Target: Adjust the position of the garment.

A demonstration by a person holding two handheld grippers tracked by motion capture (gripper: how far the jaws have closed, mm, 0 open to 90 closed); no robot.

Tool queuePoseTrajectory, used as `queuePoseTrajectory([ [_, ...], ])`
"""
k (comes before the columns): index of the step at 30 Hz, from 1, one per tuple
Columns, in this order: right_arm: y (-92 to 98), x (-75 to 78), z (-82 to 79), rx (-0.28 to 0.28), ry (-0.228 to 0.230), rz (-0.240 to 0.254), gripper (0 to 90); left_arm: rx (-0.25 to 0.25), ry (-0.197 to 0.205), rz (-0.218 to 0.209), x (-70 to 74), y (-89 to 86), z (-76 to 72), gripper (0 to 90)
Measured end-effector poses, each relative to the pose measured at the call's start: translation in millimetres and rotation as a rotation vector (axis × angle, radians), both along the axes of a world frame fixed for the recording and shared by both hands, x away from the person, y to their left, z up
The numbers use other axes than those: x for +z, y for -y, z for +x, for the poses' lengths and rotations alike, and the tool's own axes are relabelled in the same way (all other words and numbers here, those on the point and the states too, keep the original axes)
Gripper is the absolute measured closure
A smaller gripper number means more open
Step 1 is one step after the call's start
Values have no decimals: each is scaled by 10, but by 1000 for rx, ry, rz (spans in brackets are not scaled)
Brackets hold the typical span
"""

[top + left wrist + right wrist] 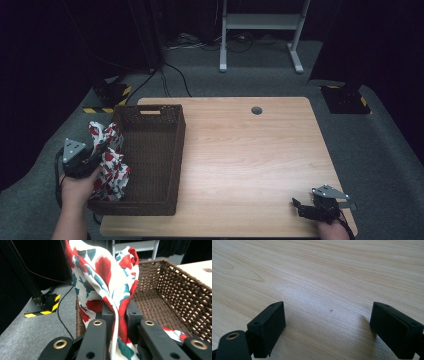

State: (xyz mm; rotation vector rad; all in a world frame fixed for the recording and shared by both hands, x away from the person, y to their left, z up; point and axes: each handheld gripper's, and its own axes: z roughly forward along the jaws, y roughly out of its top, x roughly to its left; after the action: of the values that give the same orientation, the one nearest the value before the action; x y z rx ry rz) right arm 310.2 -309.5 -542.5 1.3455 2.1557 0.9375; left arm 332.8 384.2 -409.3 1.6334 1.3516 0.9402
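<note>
Left gripper (117, 317): jaws clamped together on a white cloth (105, 277) printed with red flowers and teal leaves. The cloth drapes over the near-left rim of a dark brown wicker basket (150, 150) at the table's (250, 160) left edge. Right gripper (328, 325): jaws wide apart, empty, low over bare wood at near right.

A brown wicker basket (150, 160) sits on the wooden table (240, 160). The left gripper (92, 157) holds a red-and-white floral cloth (111, 162) over the basket's left rim. The right gripper (300, 206) rests well right of the basket, near the table's front edge.
</note>
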Motion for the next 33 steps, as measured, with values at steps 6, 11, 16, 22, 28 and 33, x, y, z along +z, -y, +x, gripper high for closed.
queuePoseTrajectory([
  [6, 0, 0, 0, 0, 0, 0, 128, -3, -45, 22, -39, 49, 163, 813],
  [11, 0, 0, 0, 0, 0, 1, 128, -3, -79, 52, -50, 123, 314, 813],
  [16, 1, 0, 1, 1, 0, 1, 128, -8, -108, 62, -53, 191, 455, 813],
  [22, 1, 0, 1, 2, 0, 0, 128, -2, -159, 88, -102, 261, 609, 812],
  [28, 0, 0, 0, 6, 1, 0, 128, -16, -188, 130, -142, 363, 680, 810],
  [33, -3, 1, -2, 6, -2, 1, 128, -40, -213, 179, -149, 501, 751, 808],
])
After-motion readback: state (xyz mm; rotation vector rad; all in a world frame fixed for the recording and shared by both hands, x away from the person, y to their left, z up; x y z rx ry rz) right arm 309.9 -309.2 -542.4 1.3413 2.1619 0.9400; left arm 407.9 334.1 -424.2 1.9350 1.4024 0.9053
